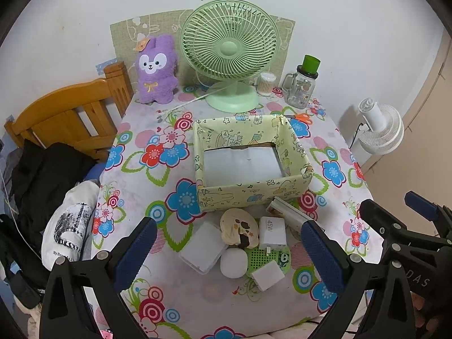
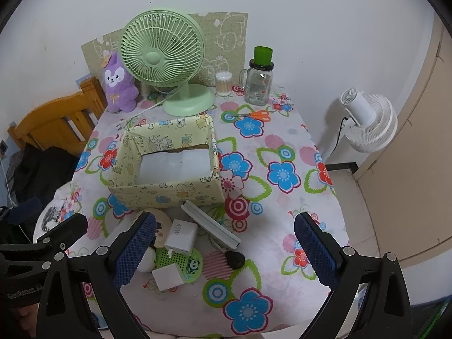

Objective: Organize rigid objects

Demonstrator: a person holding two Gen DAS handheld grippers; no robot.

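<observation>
A pile of small items lies on the floral tablecloth in front of an empty yellow cartoon-print box [image 1: 251, 190]. The pile holds a white square case [image 1: 202, 250], a cream round compact [image 1: 239, 226], a 45W charger [image 1: 271, 233], a white egg-shaped item [image 1: 233, 262], a small white cube [image 1: 267, 275], a green perforated disc [image 1: 262, 255] and a long white box [image 1: 291, 212]. A black round piece [image 2: 236, 258] shows in the right wrist view. My left gripper [image 1: 226, 222] hangs open above the pile. My right gripper [image 2: 224, 217] is open, just right of the charger [image 2: 180, 236].
At the table's back stand a green desk fan [image 1: 230, 53], a purple plush [image 1: 156, 70], a cotton-swab tub [image 1: 267, 83] and a glass jar with green lid [image 1: 303, 87]. Orange scissors [image 2: 254, 115] lie behind the box. A wooden headboard [image 1: 70, 113] and clothes are left, a white floor fan [image 2: 367, 121] right.
</observation>
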